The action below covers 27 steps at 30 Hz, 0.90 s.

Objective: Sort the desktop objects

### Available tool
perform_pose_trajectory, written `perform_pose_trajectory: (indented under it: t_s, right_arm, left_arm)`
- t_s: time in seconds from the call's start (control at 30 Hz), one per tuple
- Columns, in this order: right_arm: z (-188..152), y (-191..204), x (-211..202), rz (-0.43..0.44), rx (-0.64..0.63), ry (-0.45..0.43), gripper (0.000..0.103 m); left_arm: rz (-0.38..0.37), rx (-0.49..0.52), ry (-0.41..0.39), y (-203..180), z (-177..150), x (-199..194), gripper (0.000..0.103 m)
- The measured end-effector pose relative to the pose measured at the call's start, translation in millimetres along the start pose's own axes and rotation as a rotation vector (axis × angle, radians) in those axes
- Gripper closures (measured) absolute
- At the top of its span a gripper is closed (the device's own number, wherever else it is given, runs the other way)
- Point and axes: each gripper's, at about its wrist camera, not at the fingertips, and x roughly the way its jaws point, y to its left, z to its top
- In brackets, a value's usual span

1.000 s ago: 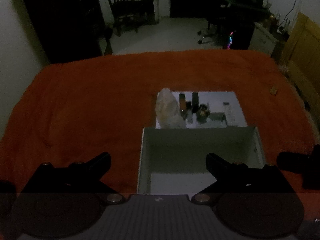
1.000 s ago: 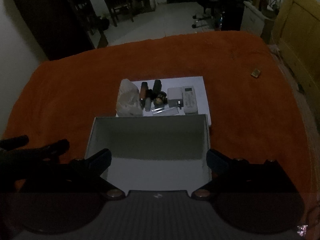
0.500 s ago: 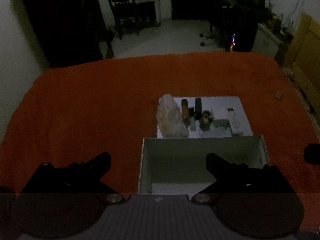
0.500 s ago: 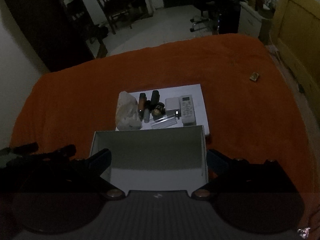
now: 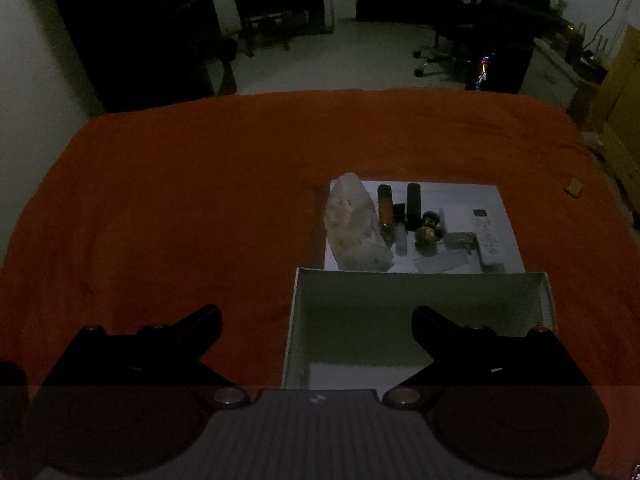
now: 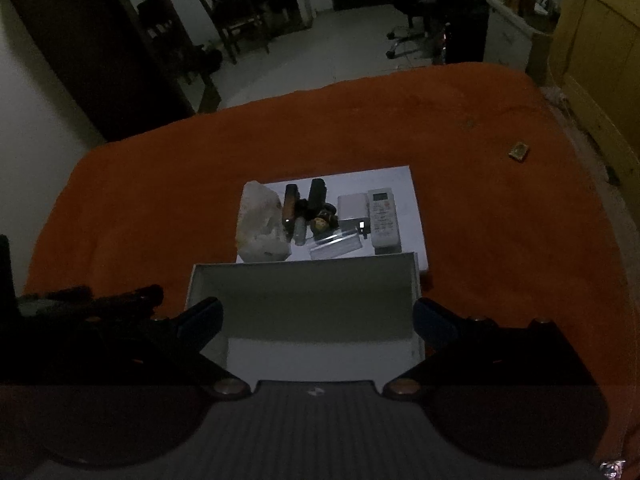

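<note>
The near part of the white box [image 6: 304, 300] is hidden behind the right gripper's body, below its fingers. Beyond the fingertips, the small dark items [image 6: 316, 216] on the white sheet [image 6: 400, 180] are too dim to identify. The remote's [image 5: 490, 232] buttons are blurred.

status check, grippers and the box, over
Left gripper open, empty. Right gripper open, empty, over the white box. Box holds nothing visible; objects sit on the white sheet beyond it. Path clear.
</note>
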Motion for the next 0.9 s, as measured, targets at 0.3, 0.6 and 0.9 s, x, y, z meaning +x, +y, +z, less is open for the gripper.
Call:
perform_pose_trajectory:
  t_s: [0.3,0.6,0.9]
  right_arm:
    - [2.8,-8.8,22.1,0.016,0.028,0.029,0.000]
    - [8.7,-9.6,58.7,-0.006,-0.029,0.067,0.000]
    - [25.7,-50.8,91.5,-0.030,0.152,-0.020,0.000]
  left_arm:
    - [-0.036,0.017,-0.025,-5.6,2.7,4.2,0.001]
    - [-0.073,0.053,-0.028,-17.3,-0.7,17.9,0.000]
    - [-0.345,-0.069,-0.034,-13.7,8.7,36.0,0.000]
